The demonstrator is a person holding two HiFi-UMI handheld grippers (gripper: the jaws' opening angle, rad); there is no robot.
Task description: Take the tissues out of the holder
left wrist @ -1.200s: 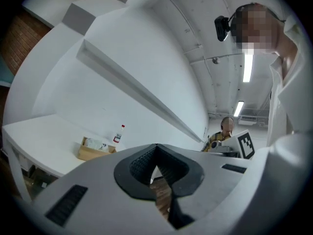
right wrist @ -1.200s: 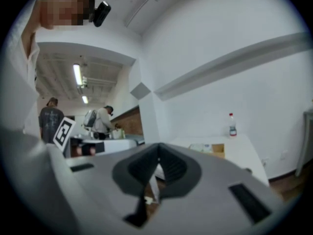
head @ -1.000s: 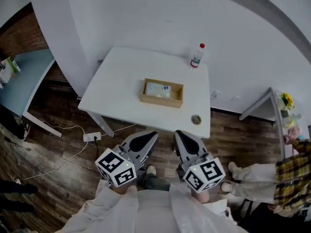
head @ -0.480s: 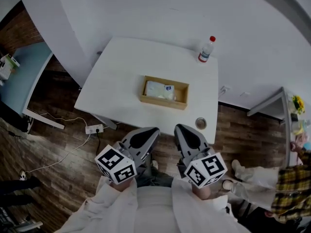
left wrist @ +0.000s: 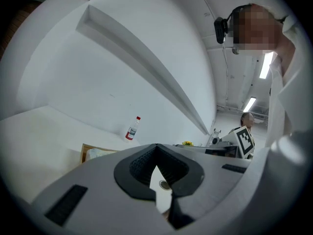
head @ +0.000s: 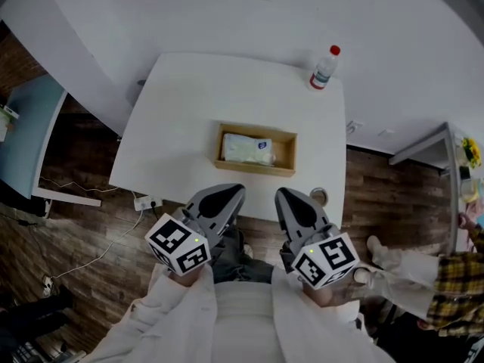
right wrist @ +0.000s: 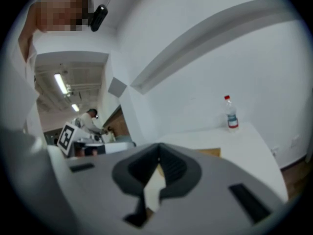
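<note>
A wooden holder (head: 283, 151) sits near the middle of the white table (head: 189, 104), with a white tissue pack (head: 244, 148) lying inside it. Both grippers hover side by side just short of the table's front edge, pointing at the holder. My left gripper (head: 229, 193) is shut and empty; in its own view the left gripper (left wrist: 156, 148) has its pads meeting at the tip, and the holder (left wrist: 88, 152) shows beyond at the left. My right gripper (head: 290, 195) is also shut with nothing in it. In the right gripper view the right gripper (right wrist: 159, 148) partly hides the holder (right wrist: 211, 152).
A plastic bottle (head: 325, 66) with a red cap stands at the table's far right corner. A small round metal thing (head: 318, 196) lies at the near right edge. A blue table (head: 26, 138) stands left, a grey table (head: 427, 144) right, and a person (head: 446, 278) in plaid nearby.
Both grippers have moved forward toward the table's front edge, and the table with the holder now lies closer below. The jaws stayed shut.
</note>
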